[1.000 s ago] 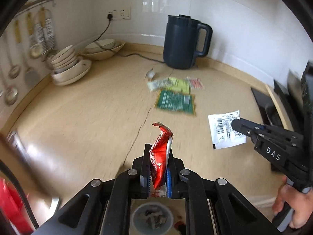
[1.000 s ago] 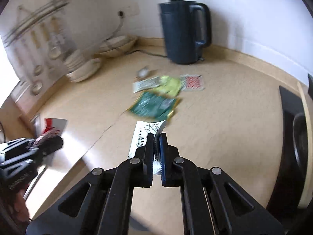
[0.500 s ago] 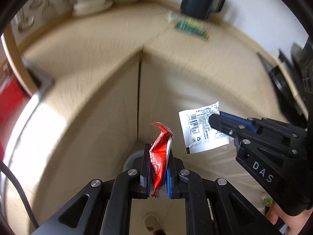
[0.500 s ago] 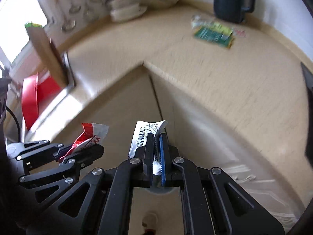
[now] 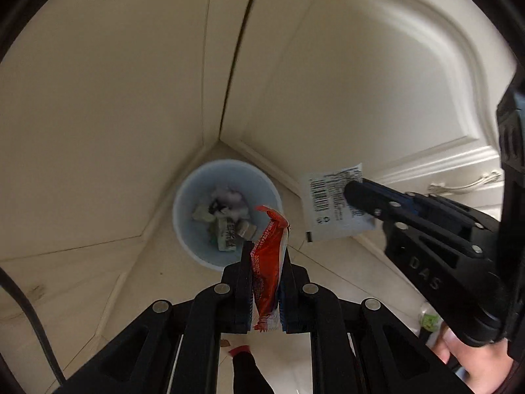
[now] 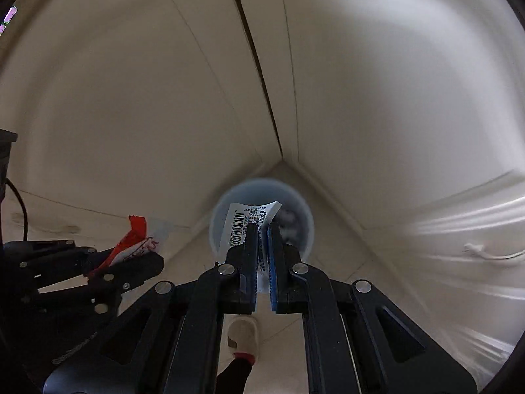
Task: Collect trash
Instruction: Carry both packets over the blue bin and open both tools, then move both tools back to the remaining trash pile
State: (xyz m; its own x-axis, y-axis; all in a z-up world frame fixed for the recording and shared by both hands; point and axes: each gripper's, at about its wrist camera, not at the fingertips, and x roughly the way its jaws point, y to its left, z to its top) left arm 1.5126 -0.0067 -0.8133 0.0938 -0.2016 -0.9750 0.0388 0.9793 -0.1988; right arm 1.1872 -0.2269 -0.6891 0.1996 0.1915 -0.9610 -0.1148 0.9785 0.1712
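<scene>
both views are taken from above and are aimed steeply down along the fingers at the floor [image 5: 98,295] where two cabinet fronts meet in a corner. the pale blue bin [image 5: 183,203] standing in that corner is shared by both views, seen just past the left tool [image 5: 266,262] and directly beyond the right tool [image 6: 262,246]. each tool is also caught at the side of the other's view.

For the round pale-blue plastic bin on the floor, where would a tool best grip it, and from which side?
Grip the pale-blue plastic bin at its thin open rim, coming from above, one finger inside and one outside. It stands upright in the cabinet corner, so its far sides are blocked; take the near rim.
</scene>
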